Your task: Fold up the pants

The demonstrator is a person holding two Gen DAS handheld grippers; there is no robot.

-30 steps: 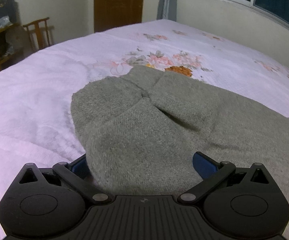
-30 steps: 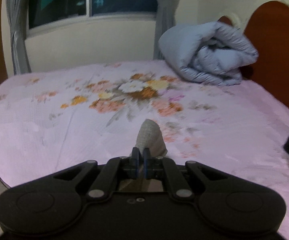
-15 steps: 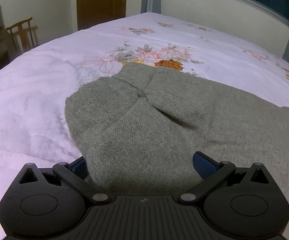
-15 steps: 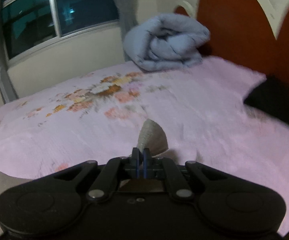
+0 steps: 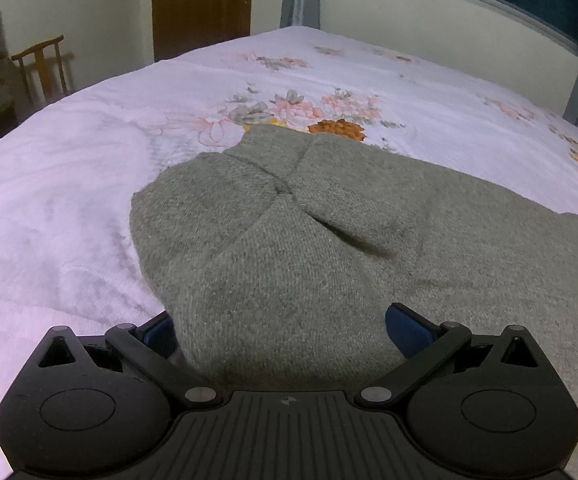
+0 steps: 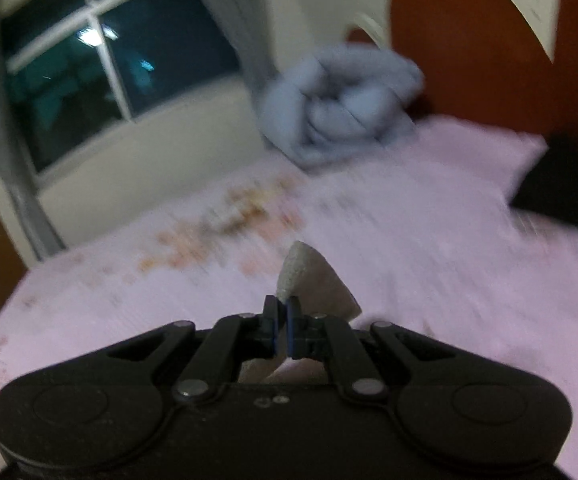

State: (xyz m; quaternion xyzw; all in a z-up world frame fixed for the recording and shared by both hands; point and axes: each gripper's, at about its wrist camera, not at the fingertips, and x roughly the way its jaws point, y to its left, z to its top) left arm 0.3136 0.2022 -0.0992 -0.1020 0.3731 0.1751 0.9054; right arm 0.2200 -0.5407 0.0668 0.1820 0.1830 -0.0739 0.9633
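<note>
The grey knit pants (image 5: 329, 248) lie on the pink floral bed sheet (image 5: 69, 168), their crotch seam toward the far side. My left gripper (image 5: 279, 326) is open, its blue pads (image 5: 405, 326) spread around a raised hump of the fabric at the near edge. My right gripper (image 6: 282, 320) is shut on a corner of the pants (image 6: 309, 276), which sticks up as a grey point between the jaws, held above the sheet (image 6: 429, 248). The right wrist view is motion-blurred.
A rolled blue-grey duvet (image 6: 341, 100) lies at the head of the bed by the red-brown headboard (image 6: 469, 40). A black item (image 6: 561, 196) sits at the right. A wooden chair (image 5: 43, 68) and door (image 5: 203, 4) stand beyond the bed.
My right gripper, still holding the pants corner, has swung and tilted; the duvet and headboard shifted across its view with blur. The left gripper's view has turned slightly; its grip state is unchanged.
</note>
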